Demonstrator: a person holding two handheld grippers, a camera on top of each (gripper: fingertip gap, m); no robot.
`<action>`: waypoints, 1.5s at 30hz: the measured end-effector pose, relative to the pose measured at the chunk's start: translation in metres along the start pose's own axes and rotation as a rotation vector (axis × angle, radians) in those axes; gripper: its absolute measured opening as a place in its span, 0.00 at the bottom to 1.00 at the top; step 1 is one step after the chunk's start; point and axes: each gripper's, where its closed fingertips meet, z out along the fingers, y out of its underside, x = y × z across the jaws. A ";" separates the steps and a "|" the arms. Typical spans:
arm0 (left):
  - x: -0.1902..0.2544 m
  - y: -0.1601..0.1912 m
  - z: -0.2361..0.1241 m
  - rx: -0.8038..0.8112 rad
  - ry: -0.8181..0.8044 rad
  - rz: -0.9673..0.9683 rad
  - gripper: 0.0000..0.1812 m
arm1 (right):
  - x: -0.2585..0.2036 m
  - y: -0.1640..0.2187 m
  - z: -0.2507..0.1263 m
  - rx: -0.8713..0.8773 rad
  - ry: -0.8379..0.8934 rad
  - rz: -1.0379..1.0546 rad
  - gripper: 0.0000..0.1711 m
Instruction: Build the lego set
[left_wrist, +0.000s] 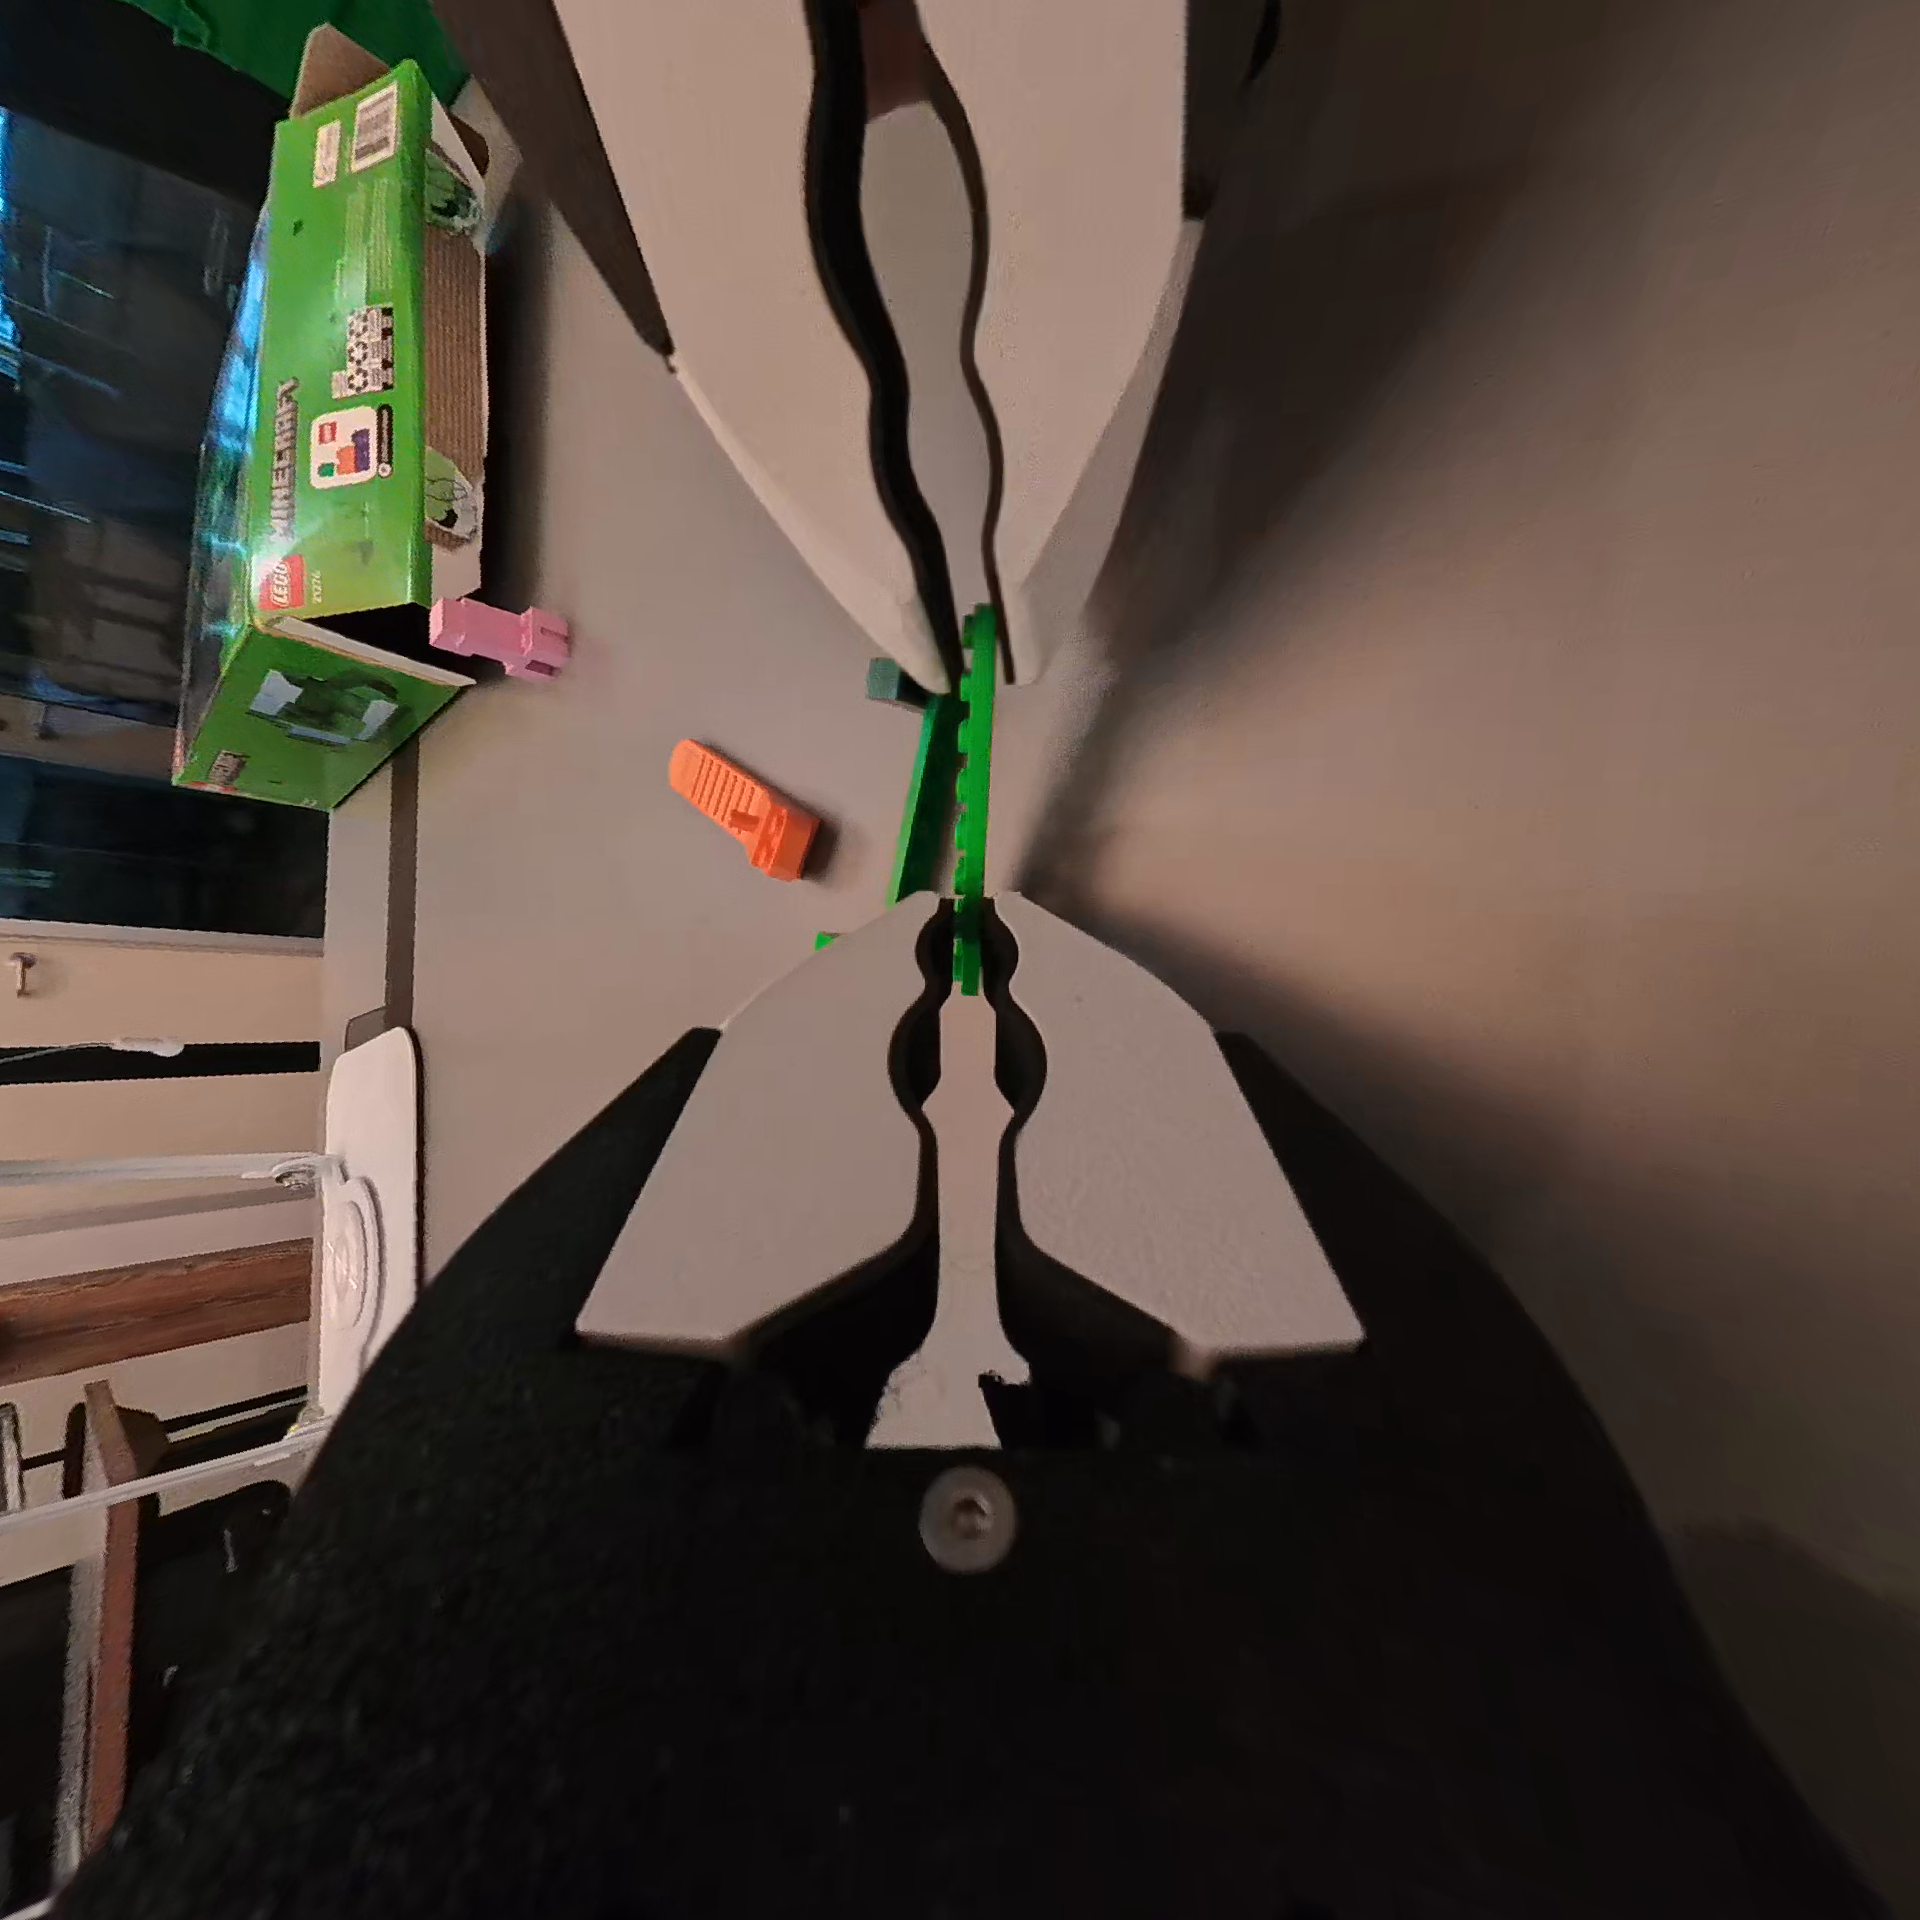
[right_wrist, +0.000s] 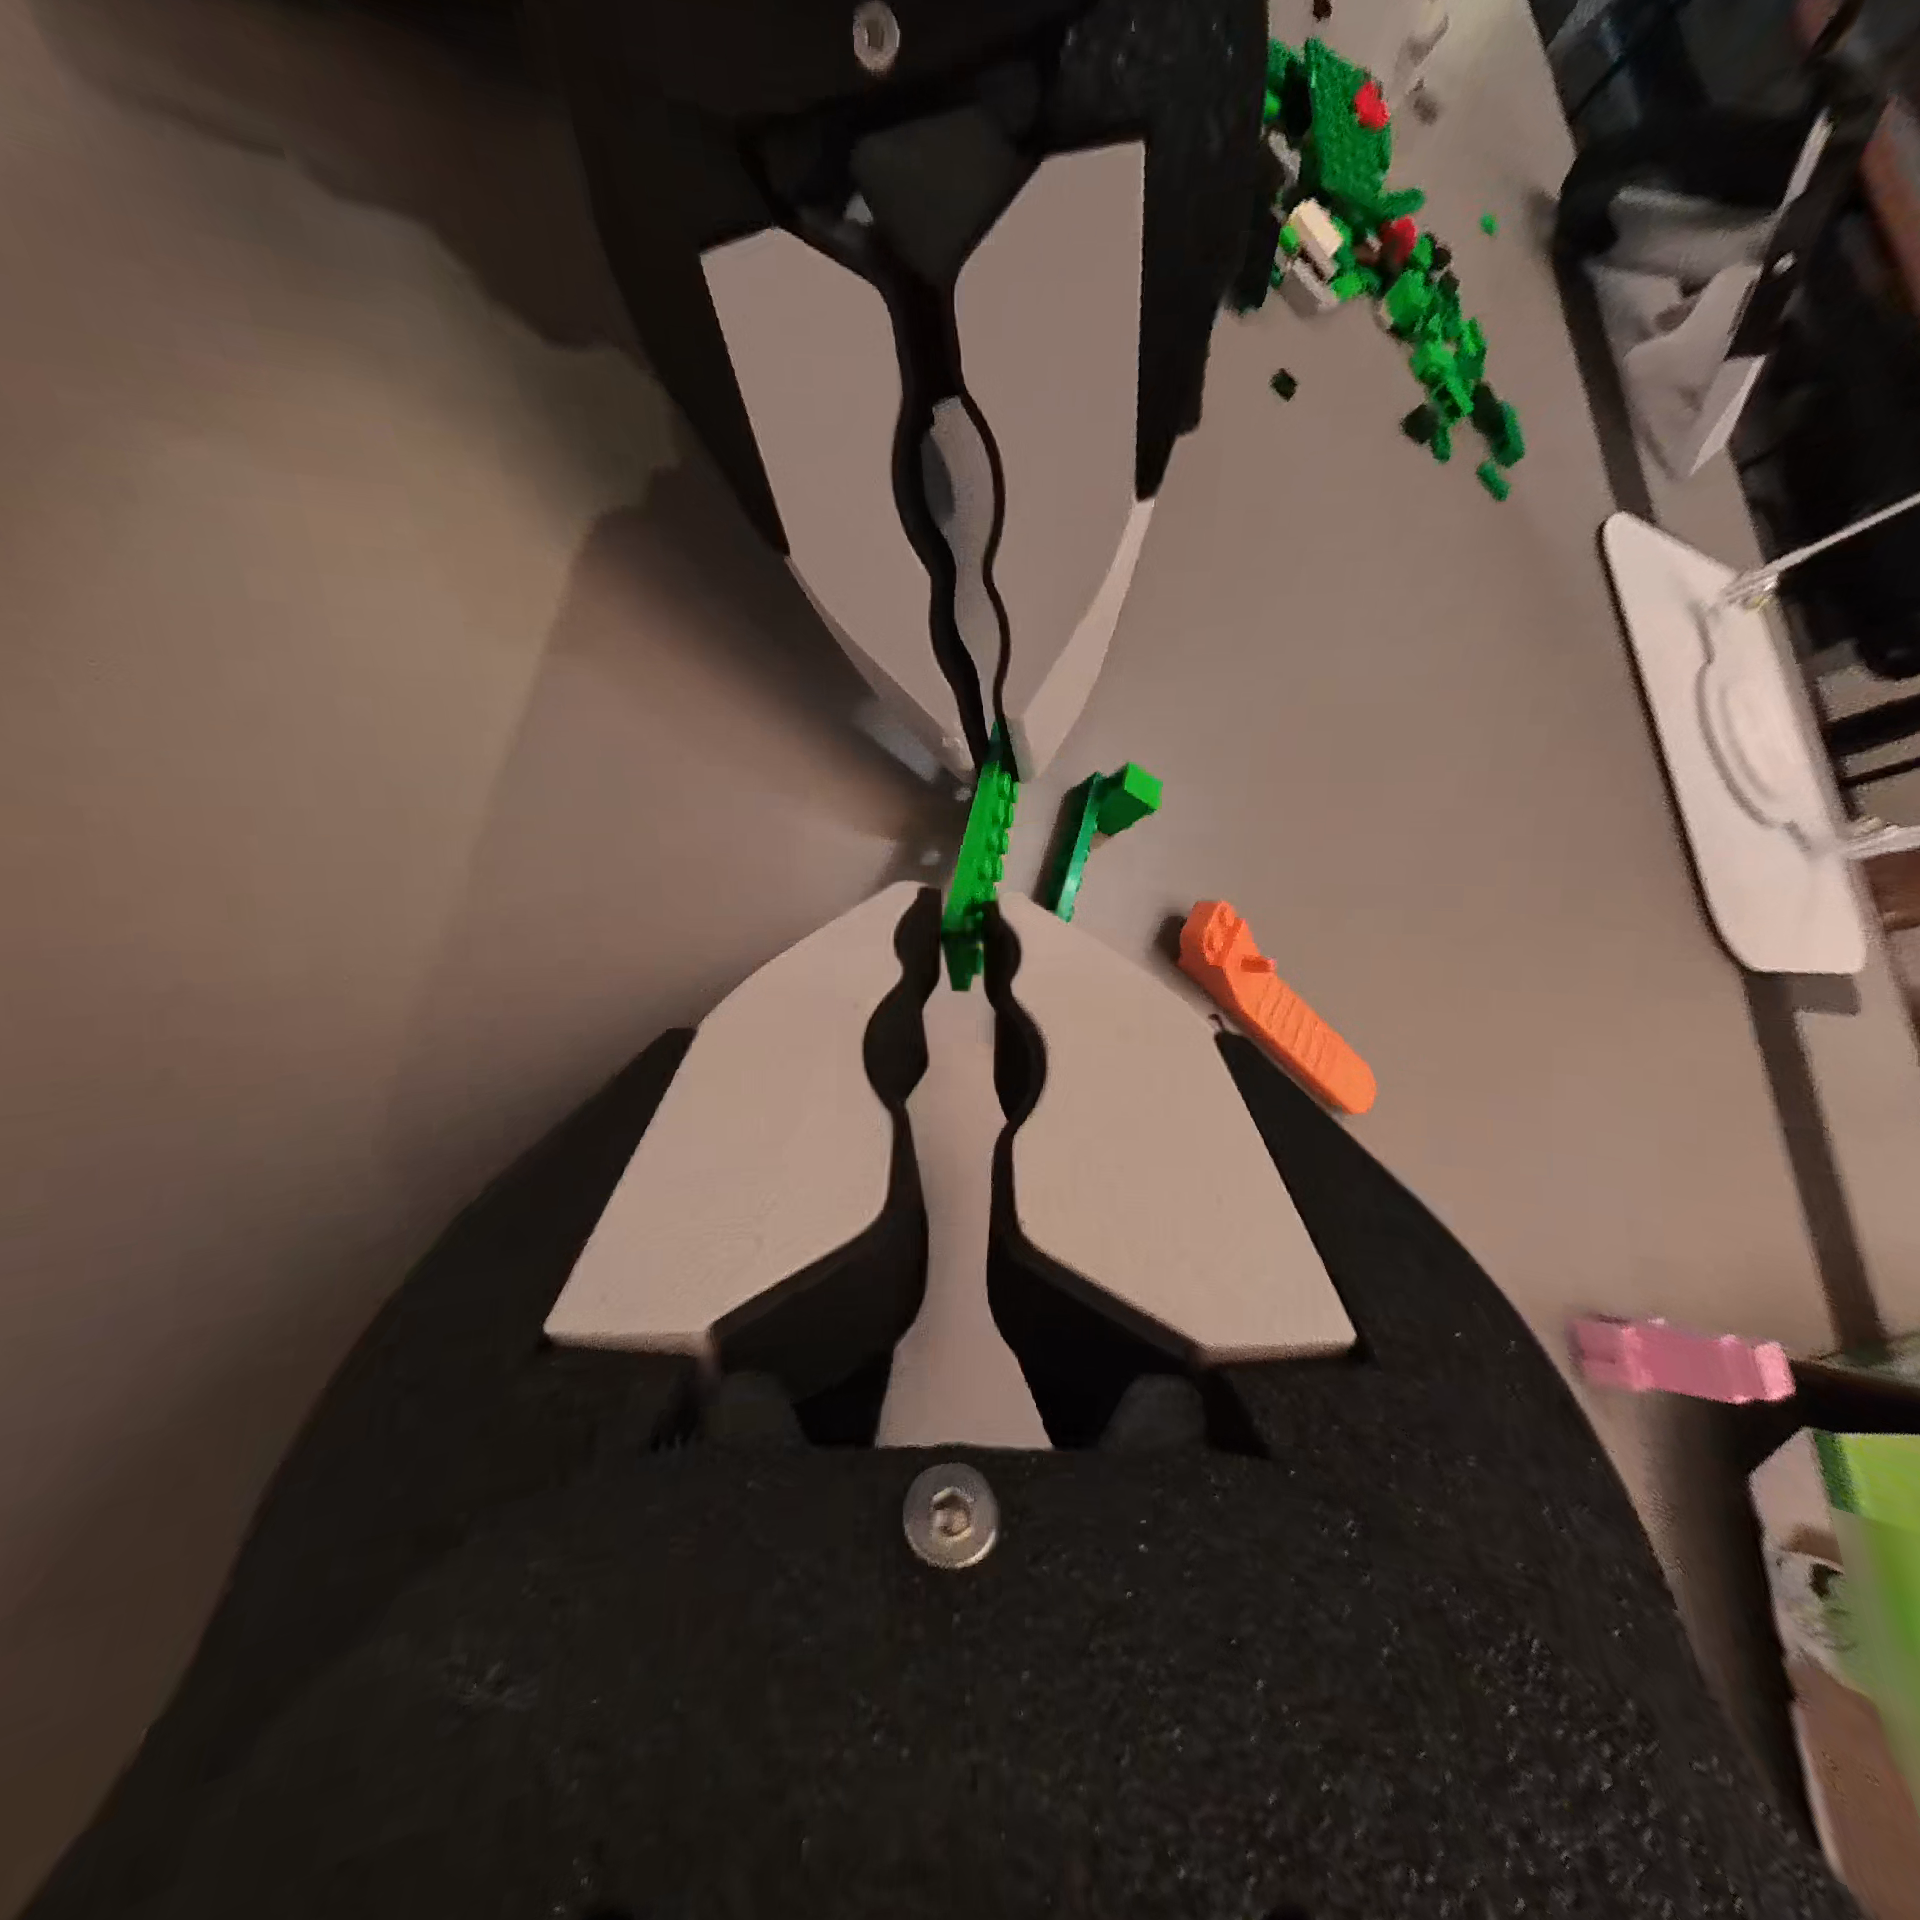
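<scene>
Left gripper (left_wrist: 971, 940) nearly shut, pinching one end of a green plate (left_wrist: 971, 790); right gripper (right_wrist: 971, 951) closed just as tight on the opposite end, tip to tip, plate held on edge above the grey table (left_wrist: 582, 831). Just beside the plate, a second green strip with a block on one end (right_wrist: 1101, 826), lying flat. Near it, an orange brick separator (left_wrist: 743, 808). Farther from the plate, a pink figure (left_wrist: 501, 639), built and standing against the green box (left_wrist: 332, 447). Box flap open, contents not visible. Beyond the plate, well apart, a heap of loose green bricks with a partly built section (right_wrist: 1371, 260). Probably early to midway: most pieces unjoined.
</scene>
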 end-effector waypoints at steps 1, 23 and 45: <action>0.000 0.000 0.000 0.003 -0.003 0.006 0.02 | 0.001 0.000 0.000 -0.003 0.013 -0.012 0.04; -0.022 -0.015 -0.008 0.075 -0.267 0.199 0.02 | 0.008 -0.009 -0.007 0.083 0.000 0.092 0.14; -0.036 0.005 -0.028 0.152 -0.184 -0.102 0.14 | 0.003 0.002 -0.001 -0.208 0.242 -0.528 0.03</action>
